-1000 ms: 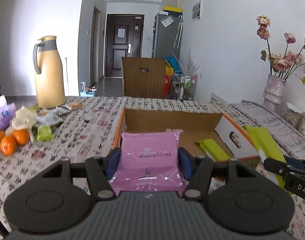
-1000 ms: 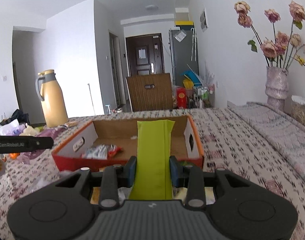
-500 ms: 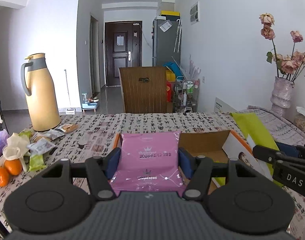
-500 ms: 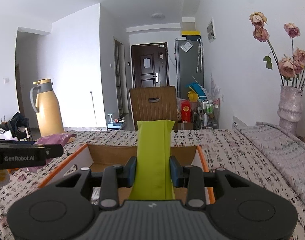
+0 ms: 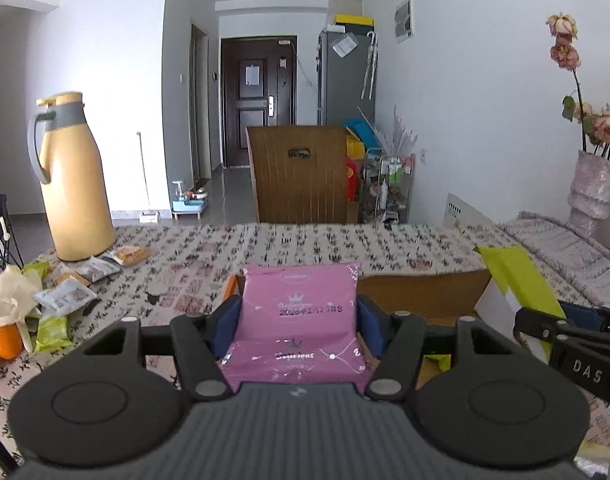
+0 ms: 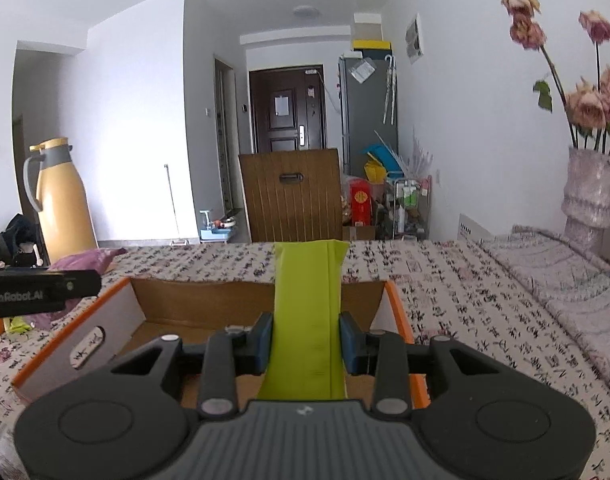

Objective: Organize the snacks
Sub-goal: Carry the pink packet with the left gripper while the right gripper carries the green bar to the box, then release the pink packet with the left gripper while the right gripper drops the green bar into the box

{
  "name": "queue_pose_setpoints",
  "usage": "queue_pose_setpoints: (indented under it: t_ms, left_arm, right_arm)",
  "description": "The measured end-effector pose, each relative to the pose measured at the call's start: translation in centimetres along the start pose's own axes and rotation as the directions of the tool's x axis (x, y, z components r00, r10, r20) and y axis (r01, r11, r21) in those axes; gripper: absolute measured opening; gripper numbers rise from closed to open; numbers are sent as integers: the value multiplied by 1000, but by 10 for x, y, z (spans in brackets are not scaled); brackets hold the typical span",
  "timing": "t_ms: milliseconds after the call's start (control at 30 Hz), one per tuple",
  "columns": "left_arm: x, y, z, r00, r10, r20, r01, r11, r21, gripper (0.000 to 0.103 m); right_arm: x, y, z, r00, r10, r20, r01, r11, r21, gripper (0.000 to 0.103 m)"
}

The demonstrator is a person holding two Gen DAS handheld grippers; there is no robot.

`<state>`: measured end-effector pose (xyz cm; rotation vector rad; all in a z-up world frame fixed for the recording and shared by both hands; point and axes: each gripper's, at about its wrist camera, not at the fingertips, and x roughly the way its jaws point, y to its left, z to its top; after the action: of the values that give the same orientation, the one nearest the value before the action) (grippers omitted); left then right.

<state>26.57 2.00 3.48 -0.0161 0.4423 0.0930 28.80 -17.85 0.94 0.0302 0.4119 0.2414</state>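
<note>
My left gripper (image 5: 299, 328) is shut on a pink snack packet (image 5: 299, 312), held over the near left corner of an open cardboard box (image 5: 425, 294) with orange edges. The right gripper (image 6: 305, 342) is shut on a long lime-green packet (image 6: 307, 304), which stands above the same box (image 6: 225, 304). In the left wrist view the green packet (image 5: 519, 280) and the right gripper's arm (image 5: 573, 344) show at the right. The pink packet (image 6: 93, 260) and the left gripper's arm (image 6: 41, 288) appear at the left of the right wrist view.
Loose snack packets (image 5: 65, 292) and oranges (image 5: 3, 340) lie on the patterned tablecloth (image 5: 209, 264) at the left, beside a tall yellow thermos jug (image 5: 71, 180). A vase of dried roses (image 6: 589, 192) stands at the right. A wooden chair back (image 5: 301, 172) rises behind the table's far edge.
Both grippers have drawn back toward me with their packets still held. The box has slid lower in both views and its contents have dropped out of sight.
</note>
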Motion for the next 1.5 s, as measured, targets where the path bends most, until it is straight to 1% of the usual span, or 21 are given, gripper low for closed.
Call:
queue_pose_setpoints:
  t_ms: [200,333,467,533,567,600,633,667,700,733,800,1233,1500]
  left_arm:
    - [14,2,-11,999,-11,-50,11,1000,9,62]
    - [15,1,-14,998,-16,-58,17,1000,14,62]
    - [15,2,-16,998,-19,-63,19,1000,6,64]
    - [14,2,-16,998,-17,-56,17,1000,6,69]
    - [13,2,-15,999,-16,-49,16,1000,5,77]
    - [11,2,-15,999,-13,-40,13,1000,4,87]
    - [10,3,-14,999,-7,-31,7,1000,2,93]
    - [8,3,-14,1000,1,-20,-1,1000,-1,103]
    - [7,3,-14,1000,7,-9,-7,1000,-3,103]
    - [5,3,-13,1000,10,-3,-10,1000,-4,103]
    - [5,3,-13,1000,6,-7,-7,1000,-10,103]
    - [1,5,-12,1000,1,-3,-1,1000,-23,103]
    - [-13,8,-3,999,19,26,-18,999,-37,103]
  right_arm:
    - [15,-3,-12,997,27,-73,-27,1000,0,33]
    - [16,-4,-15,996,33,-88,-33,999,5,34]
    - [18,-6,-16,995,21,-97,-21,1000,10,34]
    - [18,-7,-16,995,23,-101,-21,1000,17,35]
    - [18,-8,-16,994,25,-102,-23,999,23,37]
    - [17,-10,-15,995,27,-100,-24,999,32,47]
    - [16,-11,-15,995,24,-95,-21,999,40,65]
    - [15,-13,-14,996,20,-90,-16,999,45,74]
    - [14,-14,-14,996,15,-84,-11,999,48,88]
    - [13,-15,-14,997,12,-77,-8,999,52,96]
    - [11,-16,-13,998,13,-69,-9,998,57,103]
    - [8,-15,-11,998,7,-59,-4,999,53,103]
    - [-7,-13,1,1000,-2,-19,2,999,32,103]
